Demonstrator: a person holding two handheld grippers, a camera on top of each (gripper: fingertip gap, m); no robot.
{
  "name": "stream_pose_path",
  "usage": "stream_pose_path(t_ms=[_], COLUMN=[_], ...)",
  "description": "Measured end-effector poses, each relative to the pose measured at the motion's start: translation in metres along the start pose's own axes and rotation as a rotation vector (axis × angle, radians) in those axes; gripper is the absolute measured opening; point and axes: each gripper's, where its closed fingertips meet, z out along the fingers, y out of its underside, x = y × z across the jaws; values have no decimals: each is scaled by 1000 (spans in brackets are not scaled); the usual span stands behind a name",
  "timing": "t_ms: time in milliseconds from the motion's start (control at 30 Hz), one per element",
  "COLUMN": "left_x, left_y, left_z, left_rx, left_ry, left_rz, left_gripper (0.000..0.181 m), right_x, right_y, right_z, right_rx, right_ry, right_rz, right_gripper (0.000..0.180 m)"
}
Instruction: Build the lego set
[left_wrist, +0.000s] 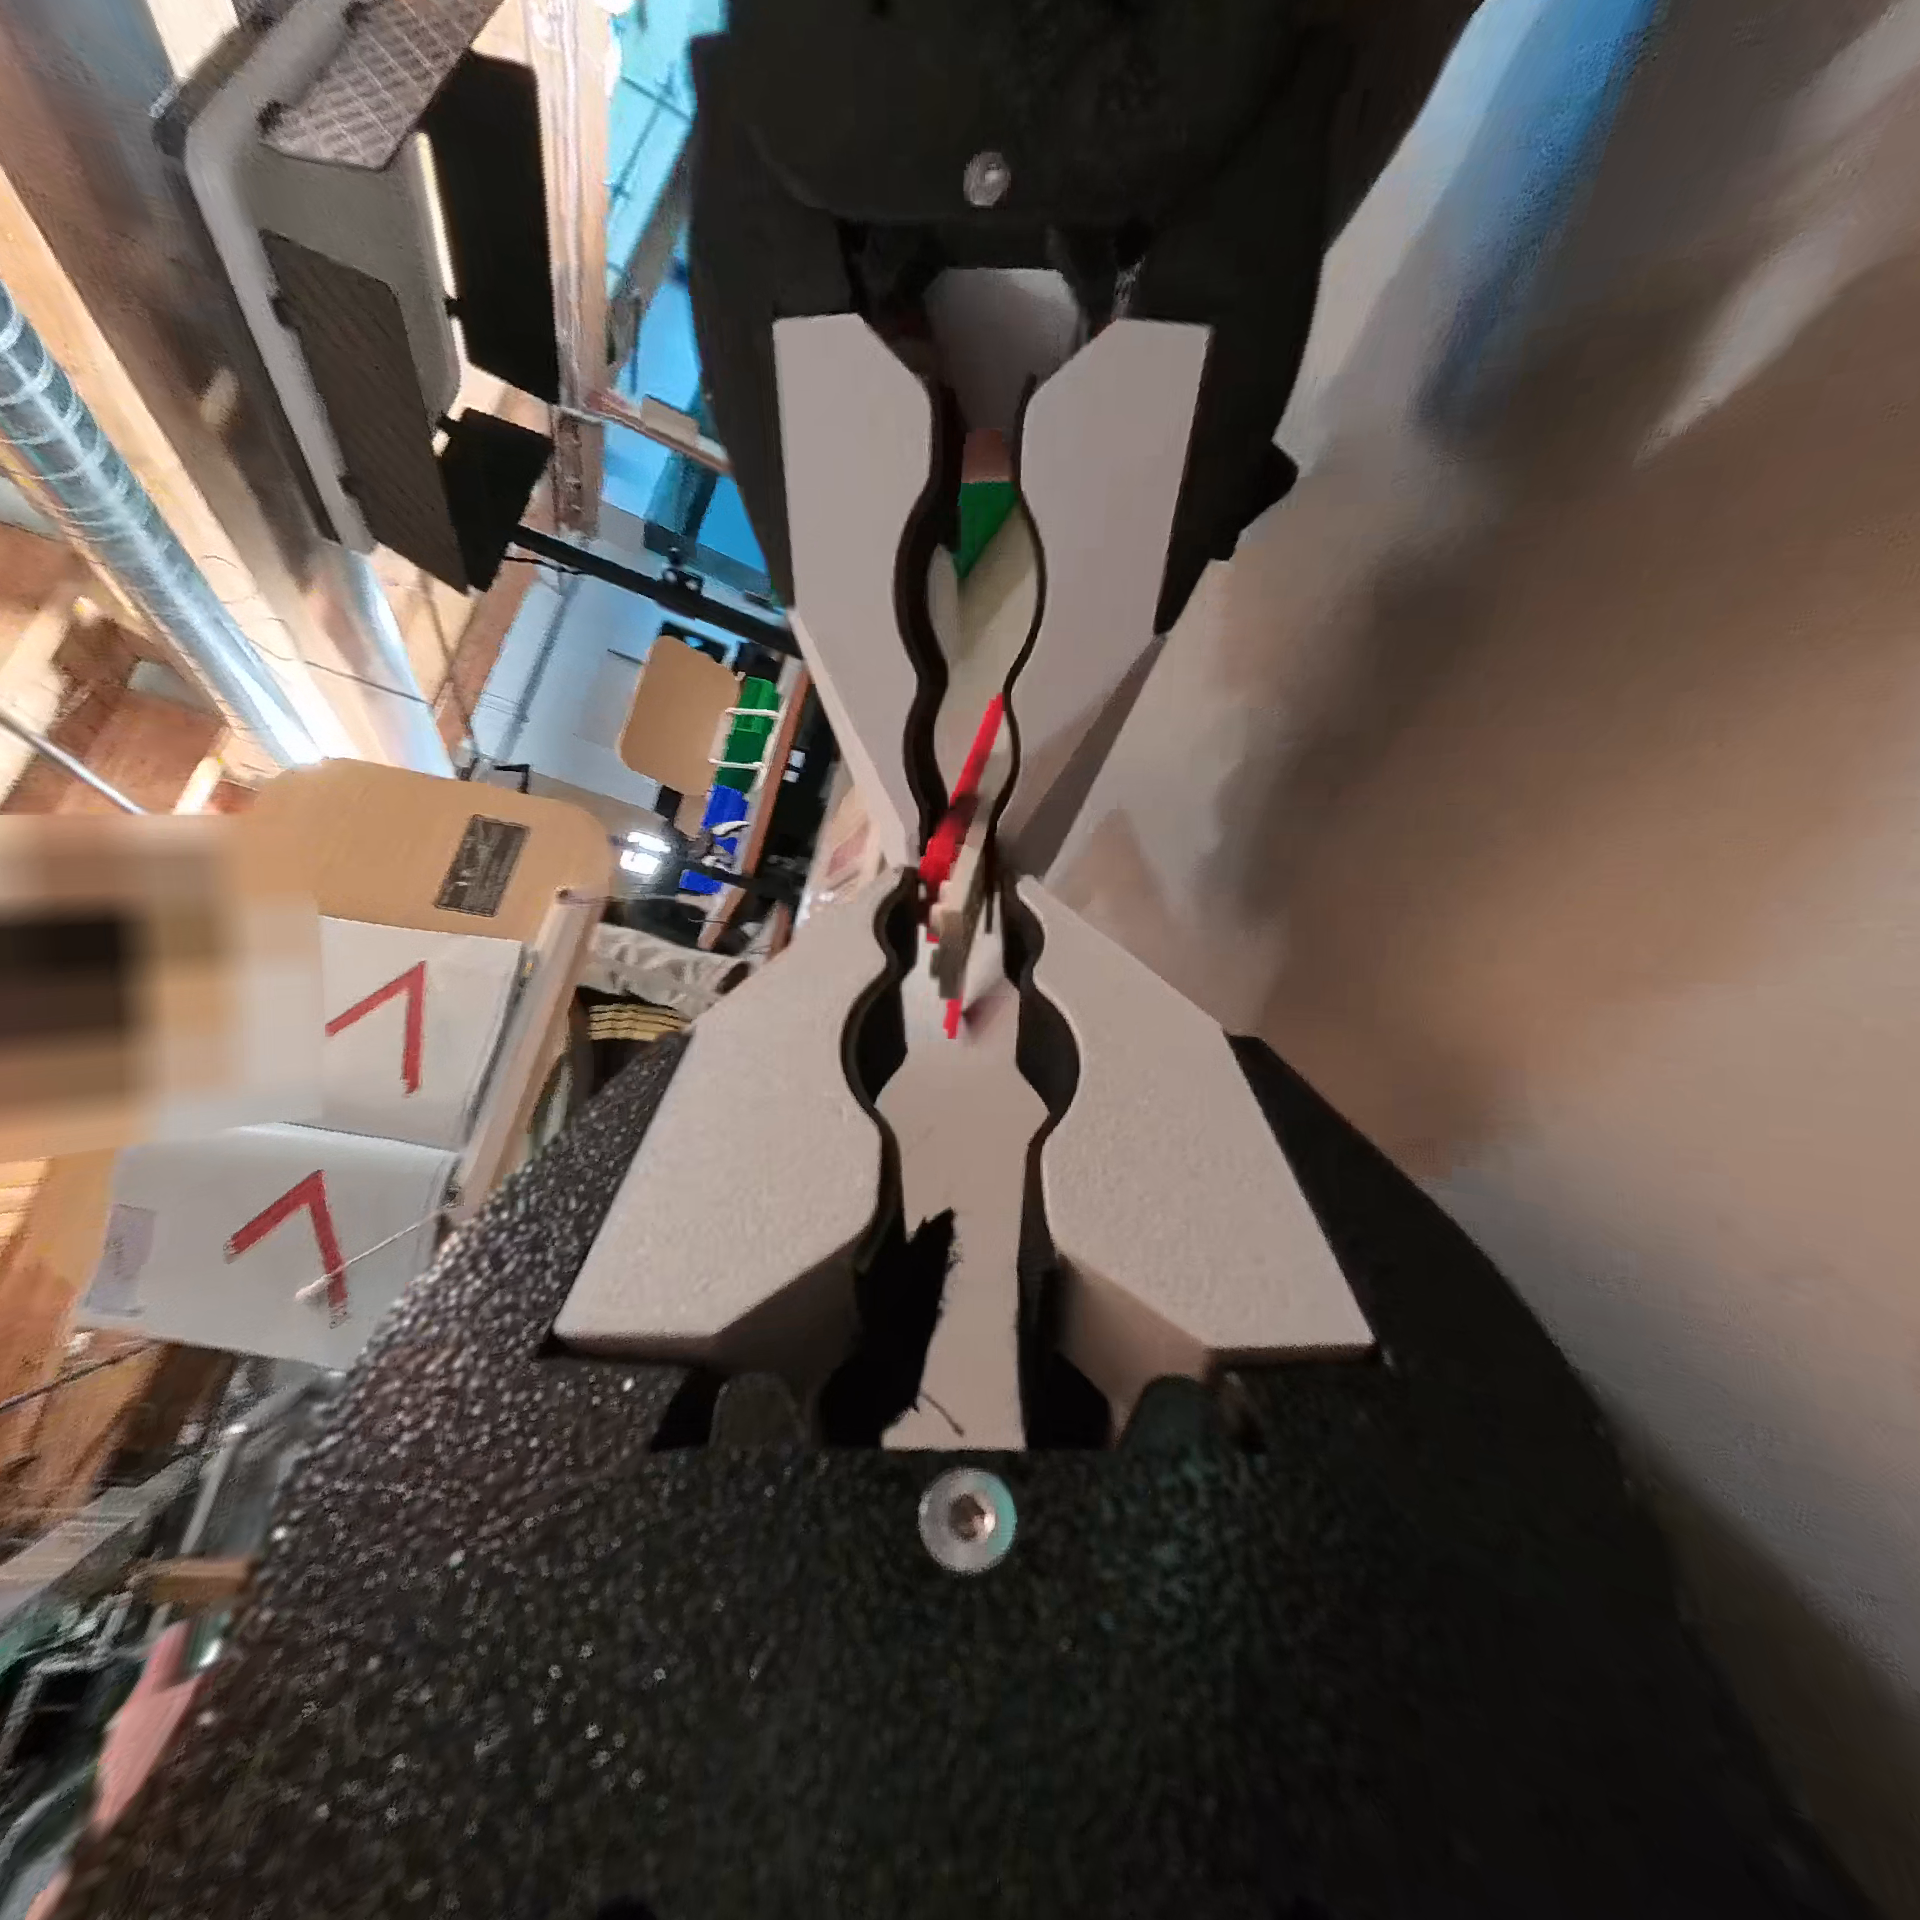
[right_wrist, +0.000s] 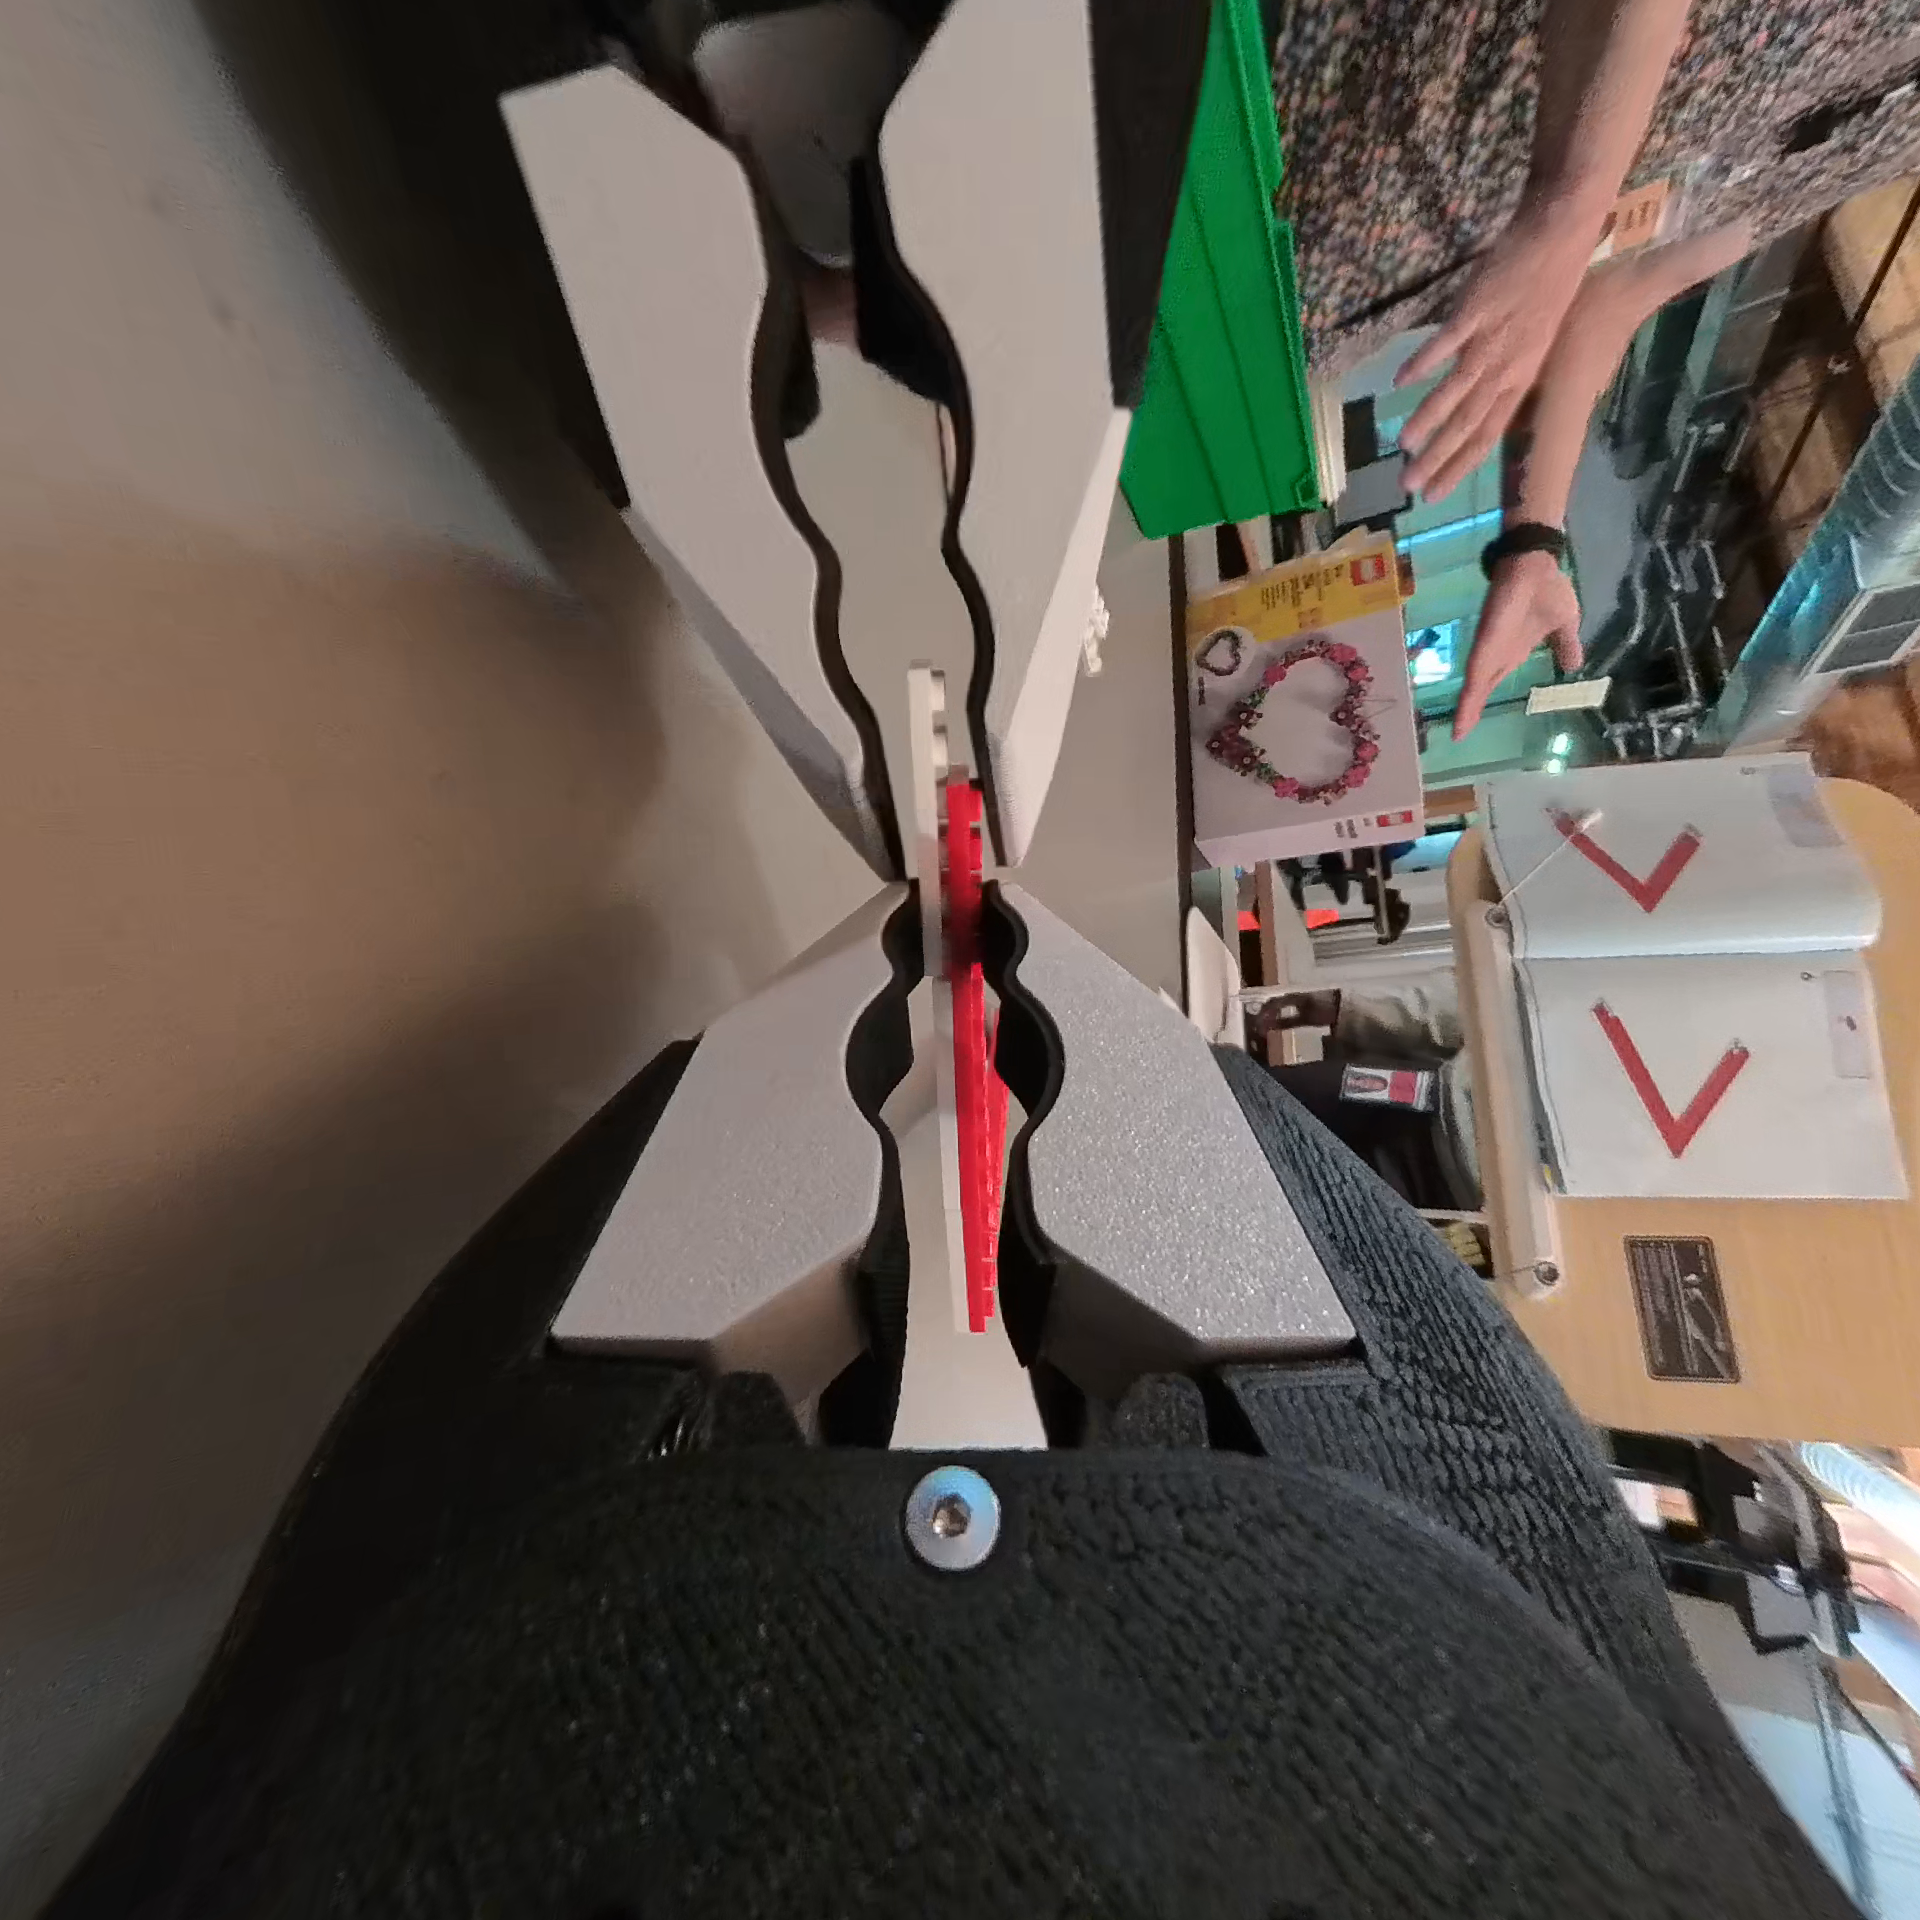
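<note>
My two grippers meet tip to tip, turned sideways over the pale table (left_wrist: 1558, 935). In the left wrist view my left gripper (left_wrist: 961, 899) is shut on the end of a small white Lego plate (left_wrist: 968, 961) with a red piece on it. The right gripper (left_wrist: 961, 831) faces it from above, with a thin red plate (left_wrist: 979, 748) edge-on between its fingers. In the right wrist view my right gripper (right_wrist: 951, 894) is shut on the red plate (right_wrist: 977, 1143), which lies along its fingers. The white plate (right_wrist: 925, 727) reaches into the left gripper (right_wrist: 948, 847) opposite.
A green bin (right_wrist: 1216, 312) and a Lego box (right_wrist: 1299, 727) with a heart wreath picture stand beyond the grippers. A person's hands (right_wrist: 1486, 384) hover behind them. A cardboard box with white sheets marked with red V shapes (right_wrist: 1683, 987) stands nearby and also shows in the left wrist view (left_wrist: 416, 1018). My left and right fingertips are right by each other.
</note>
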Motion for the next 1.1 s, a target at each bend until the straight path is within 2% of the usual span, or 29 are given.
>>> stream_pose_path(t_ms=[233,300,333,367,500,767,1100], left_x=[1,0,0,-1,-3,-3,1], left_y=[1,1,1,1,1,3,1], left_z=[0,-1,-1,-1,-1,1,1], left_rx=[-29,-34,-32,-30,-20,-45,-43], left_ry=[30,27,26,23,14,-15,12], left_rz=[25,31,28,30,14,31,18], left_gripper=[8,8,8,8,8,8,7], right_x=[-5,-1,-2,-2,3,0,0], right_y=[-2,0,5,10,12,11,16], right_z=[3,5,7,8,13,21,14], right_rx=[8,8,-21,-46,-87,-161,-173], right_ry=[-11,17,7,8,75,80,69], right_rz=[-34,-21,-19,-22,-73,-77,-107], right_gripper=[8,37,41,39,7,6,5])
